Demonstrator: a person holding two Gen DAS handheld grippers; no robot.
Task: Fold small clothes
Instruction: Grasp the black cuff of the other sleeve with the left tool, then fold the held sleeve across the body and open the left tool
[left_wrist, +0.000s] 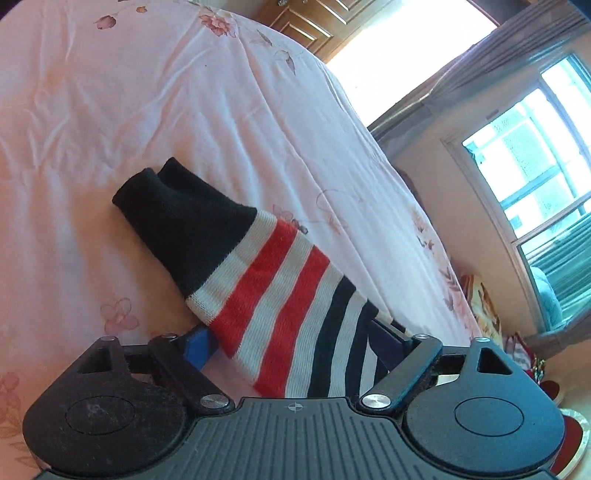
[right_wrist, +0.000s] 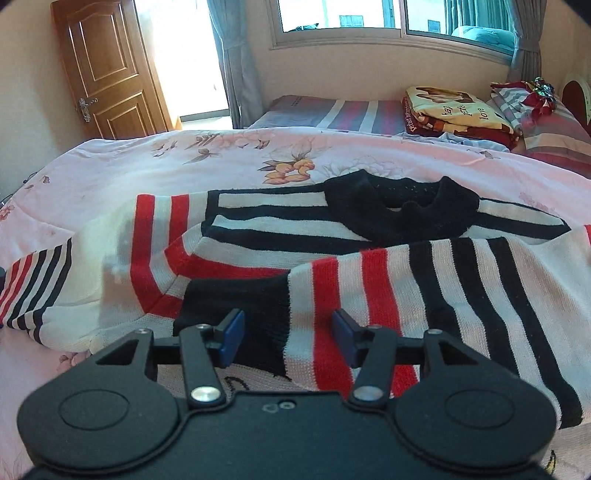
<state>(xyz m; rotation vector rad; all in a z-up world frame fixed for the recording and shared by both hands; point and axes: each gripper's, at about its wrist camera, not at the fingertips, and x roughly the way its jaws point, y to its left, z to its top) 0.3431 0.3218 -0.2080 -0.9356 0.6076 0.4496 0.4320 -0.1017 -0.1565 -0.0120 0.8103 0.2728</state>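
A small striped knit sweater (right_wrist: 258, 236), white with red and black stripes and a black collar (right_wrist: 399, 210), lies on the pink floral bedspread (right_wrist: 184, 158). One sleeve (right_wrist: 406, 295) is folded across its front, black cuff (right_wrist: 236, 299) toward me. My right gripper (right_wrist: 288, 338) is open, its blue pads on either side of that cuff and sleeve end. In the left wrist view the other sleeve (left_wrist: 280, 295) with its black cuff (left_wrist: 184, 218) runs between the blue pads of my left gripper (left_wrist: 295, 345); the jaws stand wide and the sleeve hides their inner faces.
The bedspread (left_wrist: 147, 110) slopes off to an edge on the right of the left wrist view. A wooden door (right_wrist: 107, 70), curtains and a window (right_wrist: 369, 18) are behind. A second bed holds folded blankets (right_wrist: 454, 110) and pillows (right_wrist: 554, 125).
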